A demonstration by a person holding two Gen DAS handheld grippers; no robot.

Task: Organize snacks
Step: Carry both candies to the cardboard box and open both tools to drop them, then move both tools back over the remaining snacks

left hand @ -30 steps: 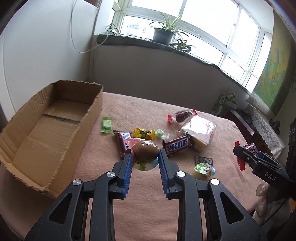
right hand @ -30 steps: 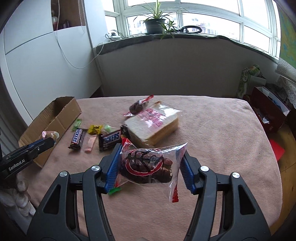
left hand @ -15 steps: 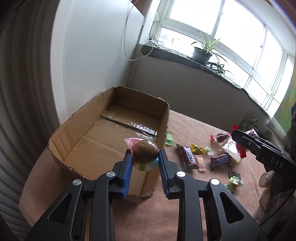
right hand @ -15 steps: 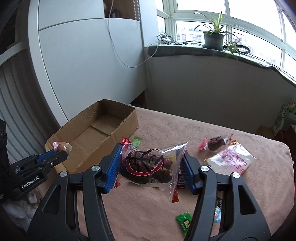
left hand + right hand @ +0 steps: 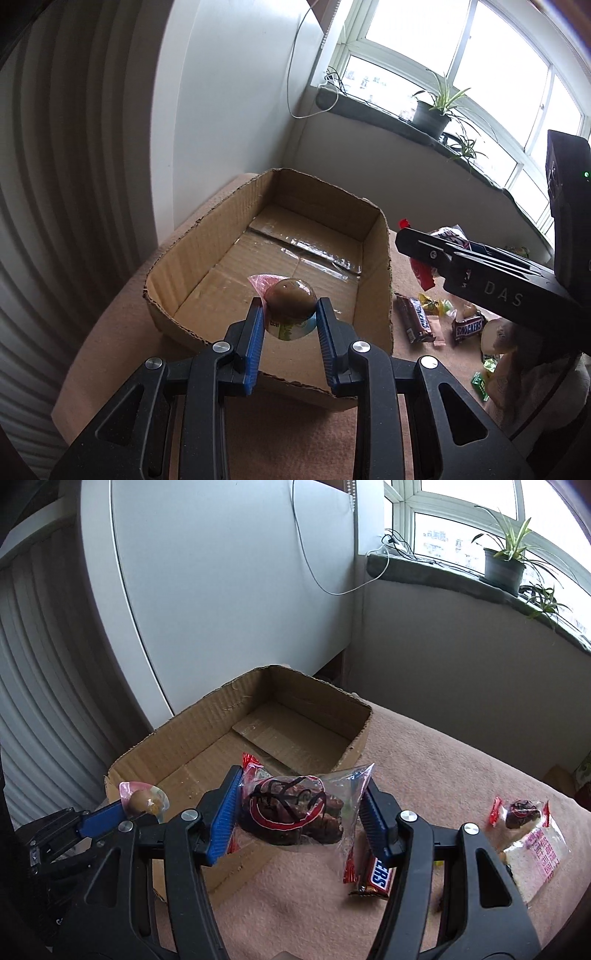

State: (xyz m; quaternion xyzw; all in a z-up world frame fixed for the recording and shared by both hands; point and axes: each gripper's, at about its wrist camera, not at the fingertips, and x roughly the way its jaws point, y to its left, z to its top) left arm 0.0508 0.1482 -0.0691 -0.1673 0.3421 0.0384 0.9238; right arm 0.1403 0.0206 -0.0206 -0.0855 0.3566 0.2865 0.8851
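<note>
An egg is clenched in the left tool, a bag in the right tool (near the box rim); early release could drop either outside.

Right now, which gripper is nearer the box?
Left. The left gripper, shut on a jelly cup, hangs over the box near its front wall. The right gripper, shut on a date bag, is beside the box's right wall.

At the lower right of the right wrist view, the Snickers bar is hiding partly behind the right tongs; the bread packet is running behind them too.
</note>
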